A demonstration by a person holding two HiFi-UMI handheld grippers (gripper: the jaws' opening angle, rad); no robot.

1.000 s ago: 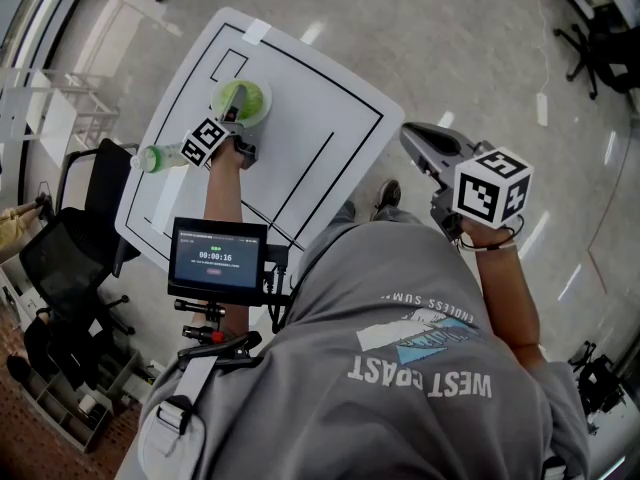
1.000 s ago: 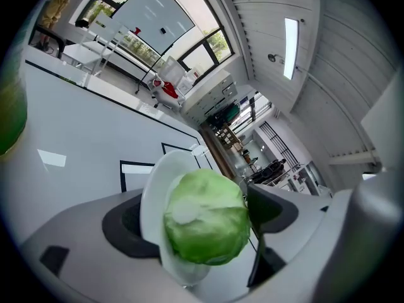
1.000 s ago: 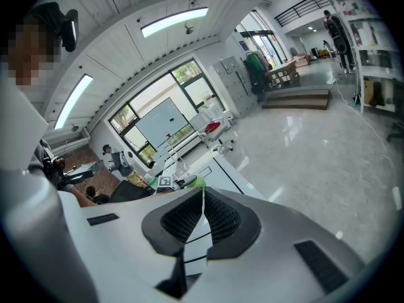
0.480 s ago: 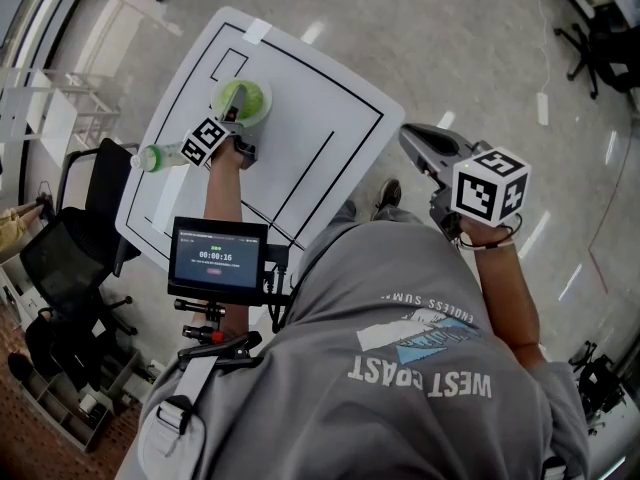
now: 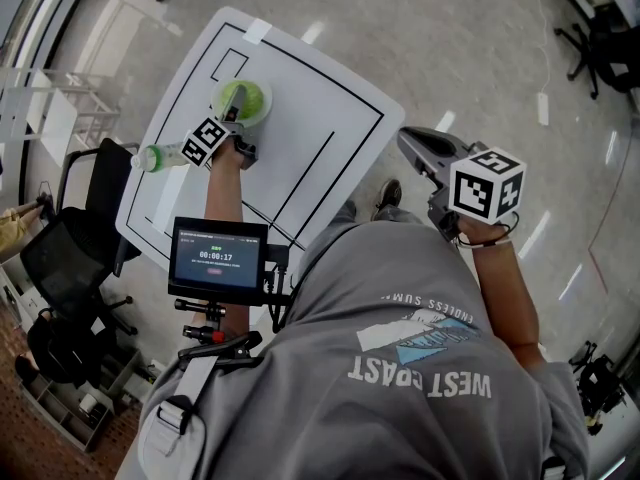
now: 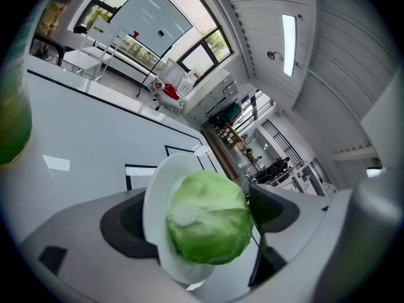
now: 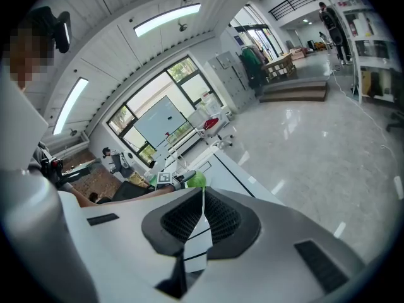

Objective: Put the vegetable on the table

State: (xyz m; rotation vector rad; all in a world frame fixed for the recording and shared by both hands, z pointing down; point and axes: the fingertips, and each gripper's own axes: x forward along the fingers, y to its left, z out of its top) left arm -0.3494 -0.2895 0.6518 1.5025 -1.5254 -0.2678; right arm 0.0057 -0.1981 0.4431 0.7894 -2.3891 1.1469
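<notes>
A green cabbage (image 5: 246, 97) lies on a white plate (image 5: 262, 111) at the far left of the white table (image 5: 330, 118). My left gripper (image 5: 240, 118) reaches over the plate from the near side. In the left gripper view the cabbage (image 6: 208, 216) sits between the jaws of this gripper (image 6: 203, 214), which stand wide open; the right pad (image 6: 273, 208) meets the cabbage's edge and the plate's rim (image 6: 154, 207) covers part of the left pad. My right gripper (image 5: 412, 140) hangs beyond the table's right edge, shut (image 7: 202, 223) and with nothing in it.
A green bottle (image 5: 158, 155) lies at the table's left edge beside my left hand. Black lines mark out boxes on the tabletop. A small screen (image 5: 218, 258) hangs at my chest. Black chairs (image 5: 75, 243) stand left of the table; polished floor lies to the right.
</notes>
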